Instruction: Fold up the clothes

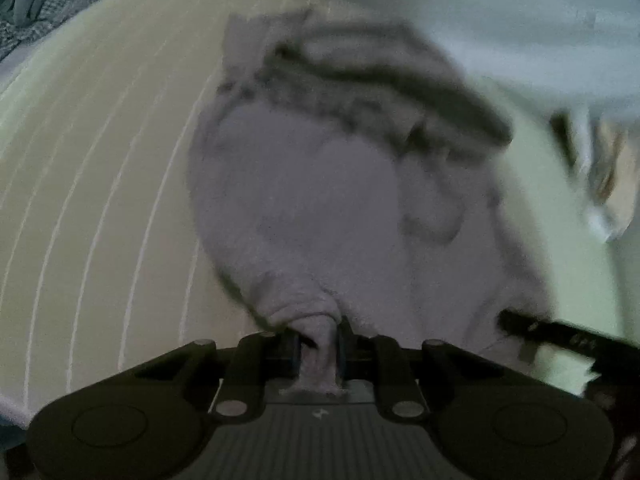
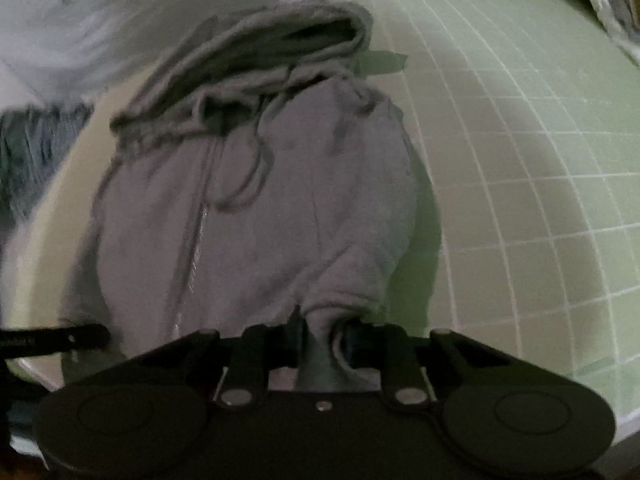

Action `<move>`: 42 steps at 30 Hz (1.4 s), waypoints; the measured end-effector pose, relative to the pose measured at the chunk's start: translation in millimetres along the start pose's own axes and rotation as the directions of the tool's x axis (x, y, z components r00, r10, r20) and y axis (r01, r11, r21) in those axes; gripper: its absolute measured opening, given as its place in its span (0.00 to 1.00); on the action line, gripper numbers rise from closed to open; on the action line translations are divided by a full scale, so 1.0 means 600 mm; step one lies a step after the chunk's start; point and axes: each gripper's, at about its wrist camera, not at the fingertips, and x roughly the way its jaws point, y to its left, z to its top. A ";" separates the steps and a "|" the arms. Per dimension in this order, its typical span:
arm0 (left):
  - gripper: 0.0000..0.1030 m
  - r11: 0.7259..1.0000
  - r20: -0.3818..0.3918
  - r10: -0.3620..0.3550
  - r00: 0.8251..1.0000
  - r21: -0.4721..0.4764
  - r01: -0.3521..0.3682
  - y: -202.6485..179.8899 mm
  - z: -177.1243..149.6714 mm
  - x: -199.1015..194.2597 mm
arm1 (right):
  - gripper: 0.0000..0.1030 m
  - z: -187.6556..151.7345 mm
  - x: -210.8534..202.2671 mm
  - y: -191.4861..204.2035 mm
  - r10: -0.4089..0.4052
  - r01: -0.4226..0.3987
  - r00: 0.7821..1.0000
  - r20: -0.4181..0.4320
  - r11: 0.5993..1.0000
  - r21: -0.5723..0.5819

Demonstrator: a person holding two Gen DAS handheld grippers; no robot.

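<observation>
My left gripper (image 1: 320, 336) and right gripper (image 2: 324, 336) each pinch a bunched edge of the grey hoodie (image 2: 256, 216), frame bottom centre, over the green gridded mat (image 2: 520, 160).

A pale green cutting mat (image 2: 520, 152) with a white grid fills the right of the right wrist view. A light blue cloth (image 1: 520, 32) lies across the top right of the left wrist view. A checked grey fabric (image 1: 44, 4), bunched, sits at its upper left corner.
</observation>
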 end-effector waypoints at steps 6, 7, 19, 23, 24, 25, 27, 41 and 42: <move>0.17 0.994 0.143 -0.061 0.988 -0.084 0.073 0.003 0.103 -0.022 | 0.18 0.095 -0.020 0.004 0.088 -0.101 0.984 0.158 0.992 0.071; 0.17 0.992 0.164 -0.063 0.984 -0.095 0.080 0.005 0.120 -0.024 | 0.18 0.112 -0.021 0.006 0.099 -0.115 0.978 0.183 0.990 0.079; 0.22 0.969 0.161 -0.008 0.987 -0.242 0.047 0.047 0.277 0.089 | 0.27 0.277 0.054 0.021 0.118 -0.158 0.945 0.304 0.981 0.109; 0.47 0.962 0.134 -0.064 0.989 -0.255 0.097 0.050 0.266 0.083 | 0.44 0.274 0.092 0.009 0.097 -0.135 0.972 0.214 0.976 0.171; 0.52 0.964 0.131 -0.067 0.989 -0.246 0.098 0.050 0.259 0.078 | 0.49 0.267 0.088 0.009 0.092 -0.130 0.973 0.210 0.976 0.173; 0.54 0.968 0.129 -0.066 0.990 -0.233 0.094 0.049 0.251 0.073 | 0.58 0.259 0.084 0.009 0.087 -0.124 0.975 0.207 0.977 0.175; 0.54 0.973 0.119 -0.058 0.991 -0.217 0.083 0.052 0.235 0.072 | 0.62 0.244 0.076 0.008 0.077 -0.113 0.977 0.200 0.977 0.178; 0.12 0.944 0.292 -0.167 0.942 -0.229 0.239 0.053 0.351 0.042 | 0.11 0.302 0.057 0.010 0.266 -0.321 0.934 0.240 0.919 0.228; 0.17 0.940 0.337 -0.136 0.931 -0.252 0.229 0.054 0.372 0.037 | 0.11 0.322 0.054 0.010 0.274 -0.340 0.923 0.271 0.910 0.239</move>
